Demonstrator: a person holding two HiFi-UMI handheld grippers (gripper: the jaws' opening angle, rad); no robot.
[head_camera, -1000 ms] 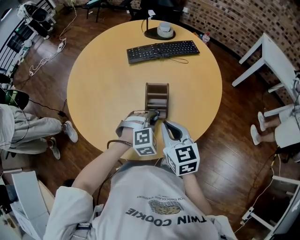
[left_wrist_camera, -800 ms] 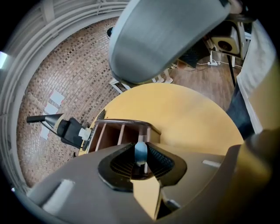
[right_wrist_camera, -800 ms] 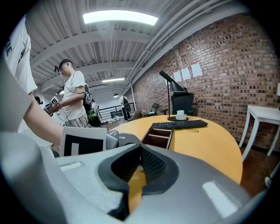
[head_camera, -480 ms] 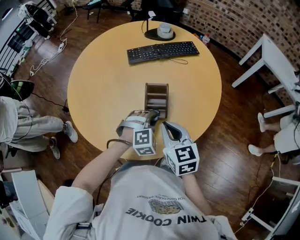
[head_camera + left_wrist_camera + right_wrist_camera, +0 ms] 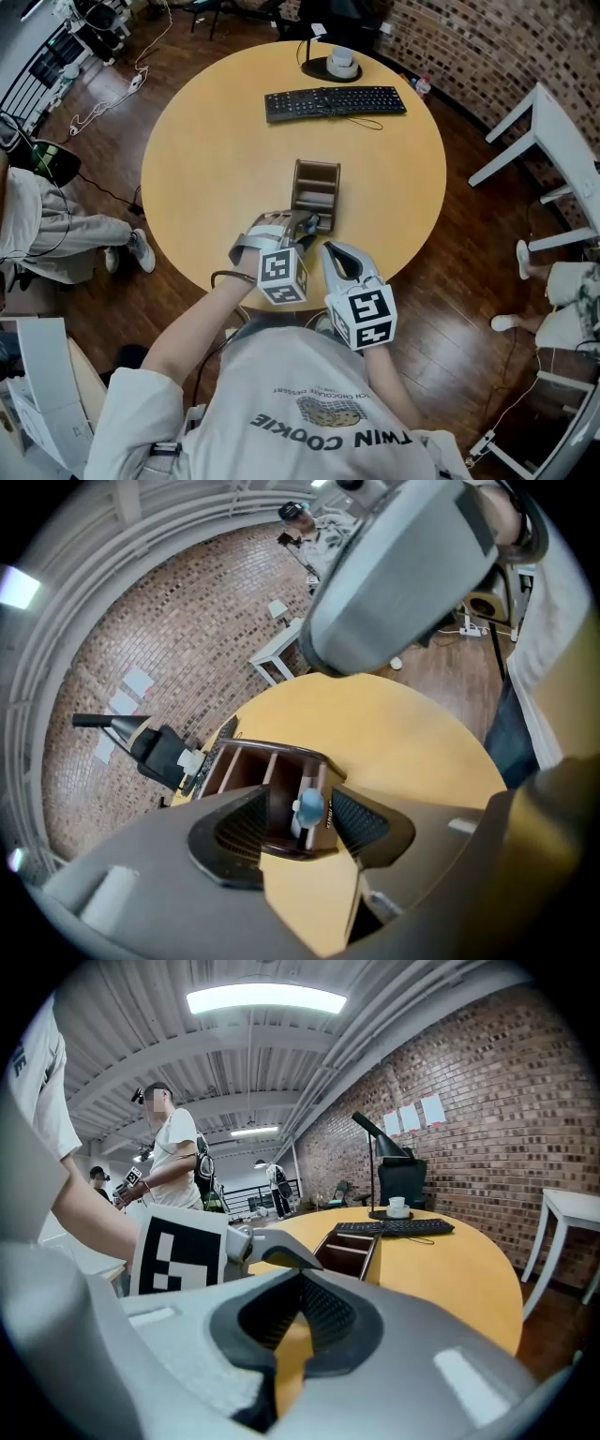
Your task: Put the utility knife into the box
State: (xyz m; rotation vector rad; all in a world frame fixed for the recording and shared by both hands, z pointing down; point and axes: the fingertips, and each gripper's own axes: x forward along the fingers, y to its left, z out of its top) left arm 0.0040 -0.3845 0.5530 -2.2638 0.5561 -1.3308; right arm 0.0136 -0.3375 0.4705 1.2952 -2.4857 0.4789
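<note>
A brown wooden box [image 5: 315, 184] with several compartments stands near the middle of the round table [image 5: 206, 169]. In the left gripper view the utility knife [image 5: 308, 810], blue-tipped, stands upright in the box's [image 5: 281, 752] nearest compartment. My left gripper [image 5: 298, 817] has just been opening. Its pads stand apart on either side of the knife and the box's near end, touching neither. In the head view the left gripper [image 5: 298, 223] sits at the box's near end. My right gripper [image 5: 330, 248] hovers just right of it, shut and holding nothing, pointing towards the box [image 5: 352, 1246].
A black keyboard [image 5: 335, 101] and a lamp base with a cup [image 5: 336, 64] lie at the table's far side. The table's near edge runs right under my hands. A white table [image 5: 553, 131] stands at the right, and a seated person [image 5: 56, 234] at the left.
The left gripper's jaws have spread apart at the box's near end, letting go of the knife. Both hands stay where they were.
</note>
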